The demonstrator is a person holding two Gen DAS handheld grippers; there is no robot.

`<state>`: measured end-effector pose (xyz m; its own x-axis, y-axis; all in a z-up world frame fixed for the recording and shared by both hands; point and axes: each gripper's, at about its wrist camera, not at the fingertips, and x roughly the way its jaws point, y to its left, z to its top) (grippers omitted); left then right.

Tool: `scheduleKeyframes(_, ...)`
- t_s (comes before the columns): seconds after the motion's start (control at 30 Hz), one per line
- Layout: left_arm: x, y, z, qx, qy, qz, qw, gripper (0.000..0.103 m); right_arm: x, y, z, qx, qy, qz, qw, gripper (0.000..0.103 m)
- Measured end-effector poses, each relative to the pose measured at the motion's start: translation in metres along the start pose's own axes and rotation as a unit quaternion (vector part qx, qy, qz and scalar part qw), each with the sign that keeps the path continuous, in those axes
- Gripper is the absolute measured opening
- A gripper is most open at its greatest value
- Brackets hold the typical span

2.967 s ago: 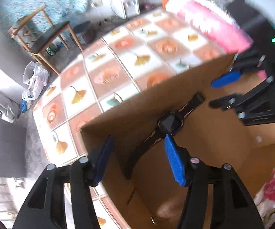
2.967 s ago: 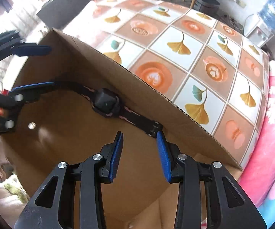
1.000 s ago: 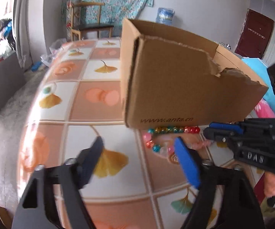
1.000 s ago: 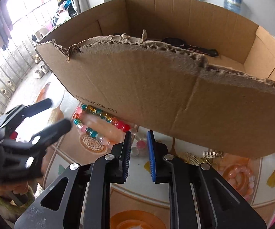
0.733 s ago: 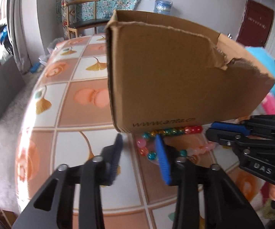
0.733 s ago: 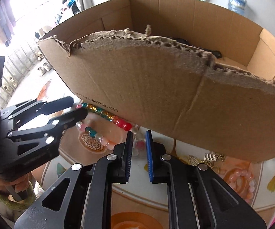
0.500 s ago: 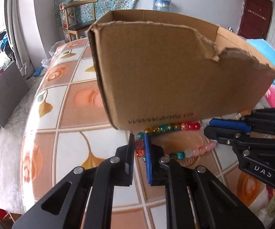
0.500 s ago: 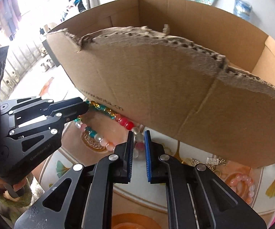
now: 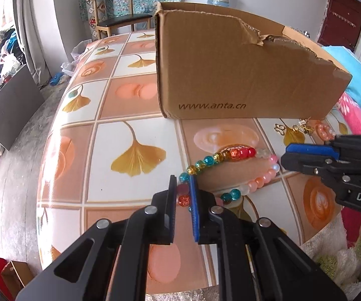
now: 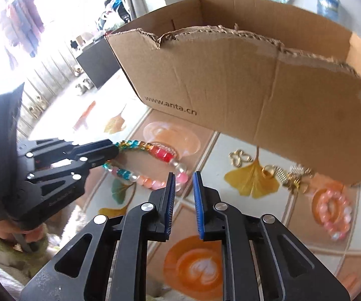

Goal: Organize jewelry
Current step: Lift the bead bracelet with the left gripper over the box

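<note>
Bead bracelet [image 9: 230, 173] between left jaws.

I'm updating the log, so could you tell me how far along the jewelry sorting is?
Done: cannot tell; the inside of the cardboard box is hidden. In hand: the left gripper is shut on the multicolored bead strand, and the right gripper is at its other end, grip unclear. Left: the gold charms and pink bracelet lie on the table outside the box.
</note>
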<state>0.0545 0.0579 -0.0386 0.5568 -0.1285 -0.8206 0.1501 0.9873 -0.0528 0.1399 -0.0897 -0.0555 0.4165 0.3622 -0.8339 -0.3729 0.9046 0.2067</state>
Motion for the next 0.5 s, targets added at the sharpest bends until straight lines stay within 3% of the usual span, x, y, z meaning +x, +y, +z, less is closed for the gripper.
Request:
scheduleKeyframes(0.17, 0.000, 0.005, 0.000, -0.010, -0.002, -0.012, 0.9999, 0.010, 0.005, -0.003, 0.006, 0.014, -0.001, -0.008, 1.000, 0.016)
scheduleKeyframes(0.23, 0.000, 0.005, 0.000, -0.008, -0.003, -0.015, 0.9999, 0.010, 0.008, 0.000, 0.014, 0.014, -0.001, -0.010, 1.000, 0.022)
scheduleKeyframes(0.5, 0.001, 0.010, 0.000, -0.009, -0.003, -0.028, 0.9996, 0.010, 0.023, 0.025, 0.019, -0.039, 0.011, -0.065, 0.997, 0.018)
